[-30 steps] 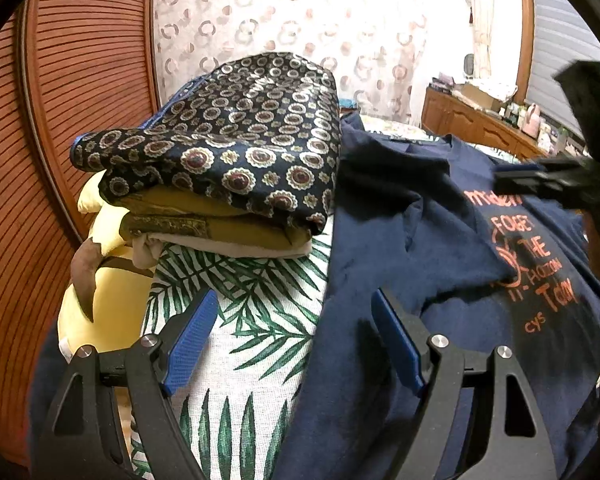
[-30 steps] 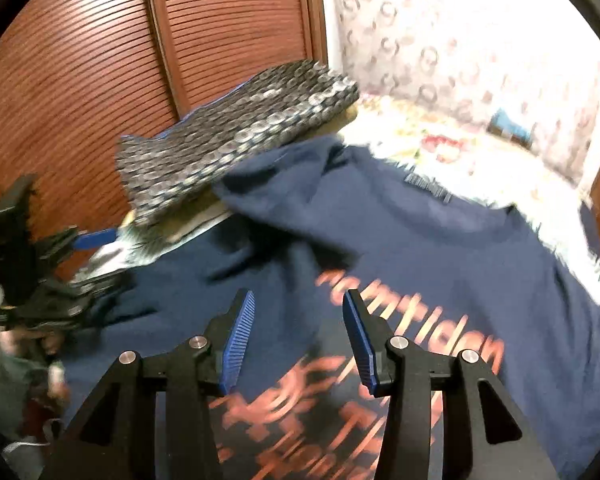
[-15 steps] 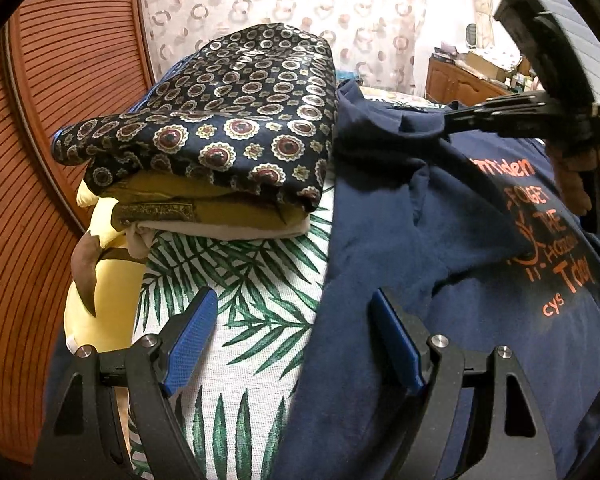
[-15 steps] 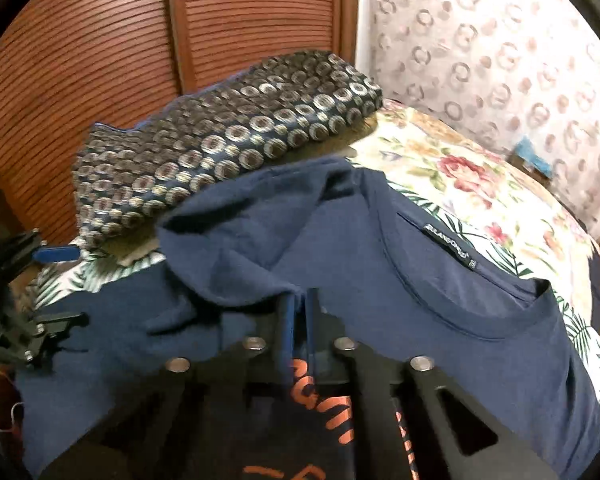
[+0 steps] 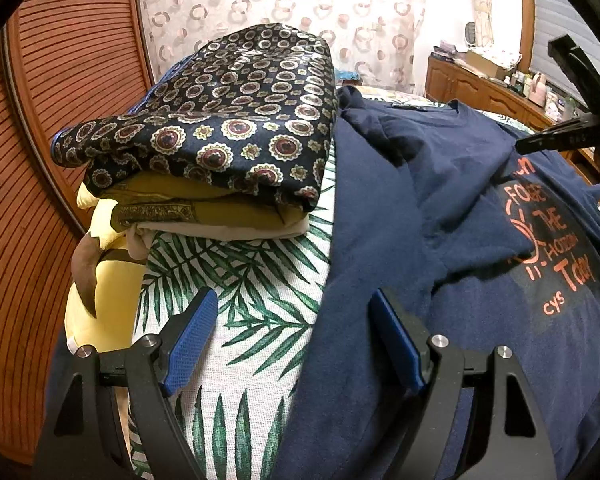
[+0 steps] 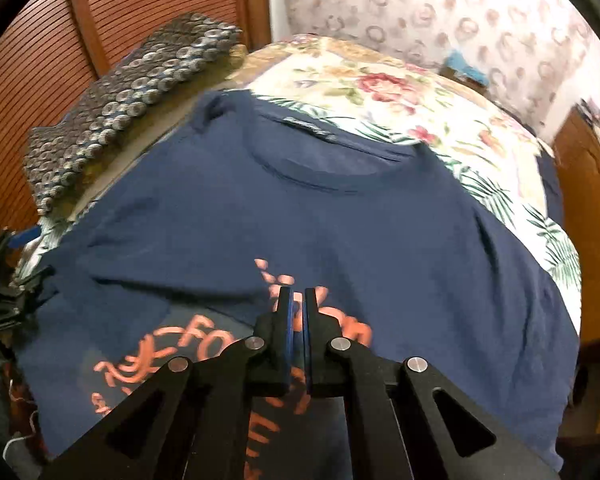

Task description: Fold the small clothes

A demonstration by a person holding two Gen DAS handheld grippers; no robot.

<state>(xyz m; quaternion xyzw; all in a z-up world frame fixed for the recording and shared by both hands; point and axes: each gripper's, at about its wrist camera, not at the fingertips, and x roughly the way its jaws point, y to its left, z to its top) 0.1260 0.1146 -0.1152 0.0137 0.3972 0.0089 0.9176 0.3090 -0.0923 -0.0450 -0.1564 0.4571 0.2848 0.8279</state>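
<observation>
A navy T-shirt (image 5: 440,208) with orange print lies face up on the bed, its collar (image 6: 332,168) at the far end. One sleeve is folded in over the chest (image 6: 148,248). My right gripper (image 6: 297,294) hovers over the print; its jaws are opening, with a narrow gap and nothing between them. It also shows as a black frame, the right gripper (image 5: 572,136), at the edge of the left wrist view. My left gripper (image 5: 292,300) stands open above the shirt's side edge and the bedcover, holding nothing.
A stack of folded clothes (image 5: 228,132), topped by a dark medallion-print piece, lies beside the shirt's shoulder. A yellow pillow (image 5: 100,292) lies below it. The palm-print bedcover (image 5: 252,292) meets a slatted wooden door (image 5: 40,120). A wooden cabinet (image 6: 588,184) stands past the bed.
My right gripper went from open to shut, swung across the shirt toward the print, and its jaws have since parted slightly. The sleeve now lies folded in. My left gripper stayed open and hardly moved.
</observation>
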